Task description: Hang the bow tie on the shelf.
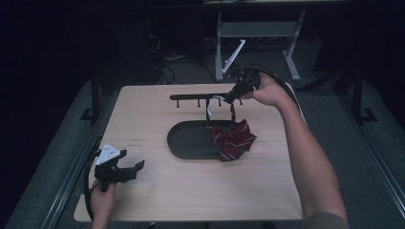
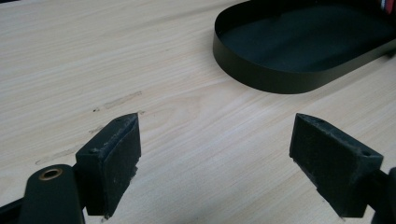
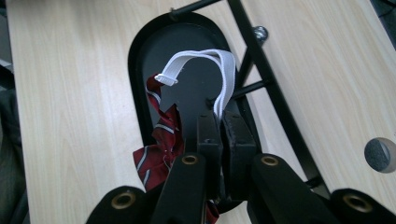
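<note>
the right gripper pinches the white elastic strap of the red striped fabric bow tie, which dangles at six o'clock below it. the black metal rack peg lies at about one o'clock just beside the jaws. the left gripper hangs wide and empty, well apart.

A light wooden table carries a black oval tray near its middle. A black peg rack rises from the tray's far side.
</note>
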Demonstrator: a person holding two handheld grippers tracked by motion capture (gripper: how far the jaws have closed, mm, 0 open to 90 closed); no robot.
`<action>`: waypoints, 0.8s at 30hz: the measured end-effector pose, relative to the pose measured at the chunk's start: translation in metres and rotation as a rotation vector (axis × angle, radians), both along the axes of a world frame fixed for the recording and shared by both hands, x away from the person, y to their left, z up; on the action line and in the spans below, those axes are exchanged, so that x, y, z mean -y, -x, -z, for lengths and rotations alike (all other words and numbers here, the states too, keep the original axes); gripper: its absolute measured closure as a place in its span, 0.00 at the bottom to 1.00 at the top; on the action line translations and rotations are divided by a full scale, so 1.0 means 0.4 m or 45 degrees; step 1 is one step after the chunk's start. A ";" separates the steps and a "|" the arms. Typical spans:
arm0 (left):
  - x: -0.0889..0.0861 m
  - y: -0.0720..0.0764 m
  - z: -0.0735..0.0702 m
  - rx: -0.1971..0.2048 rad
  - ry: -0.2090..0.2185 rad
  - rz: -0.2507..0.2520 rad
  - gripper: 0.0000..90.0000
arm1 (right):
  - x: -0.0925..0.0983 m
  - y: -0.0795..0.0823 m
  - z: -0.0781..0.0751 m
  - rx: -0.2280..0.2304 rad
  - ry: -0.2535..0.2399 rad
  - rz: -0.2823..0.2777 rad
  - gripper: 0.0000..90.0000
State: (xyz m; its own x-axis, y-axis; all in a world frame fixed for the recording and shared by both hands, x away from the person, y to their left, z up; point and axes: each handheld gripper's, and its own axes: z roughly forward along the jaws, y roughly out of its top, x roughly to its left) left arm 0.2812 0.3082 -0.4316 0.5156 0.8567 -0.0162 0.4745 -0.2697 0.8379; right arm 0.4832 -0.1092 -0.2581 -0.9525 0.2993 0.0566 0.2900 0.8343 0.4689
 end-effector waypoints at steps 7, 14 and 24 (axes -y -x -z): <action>0.000 0.000 0.001 0.000 0.012 -0.003 0.18 | 0.000 -0.020 0.013 -0.019 0.006 0.031 0.96; 0.000 0.000 0.002 -0.003 0.015 -0.001 0.18 | 0.002 -0.031 0.022 -0.033 0.006 0.049 0.96; 0.000 -0.001 0.002 -0.004 0.011 0.000 0.18 | 0.009 -0.042 0.022 -0.036 0.007 0.071 0.96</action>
State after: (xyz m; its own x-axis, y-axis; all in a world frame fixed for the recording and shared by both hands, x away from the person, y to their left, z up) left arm 0.2814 0.3083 -0.4323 0.5156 0.8565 -0.0256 0.4772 -0.2622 0.8388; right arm 0.4998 -0.1129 -0.2670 -0.9323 0.3524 0.0816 0.3494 0.8190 0.4551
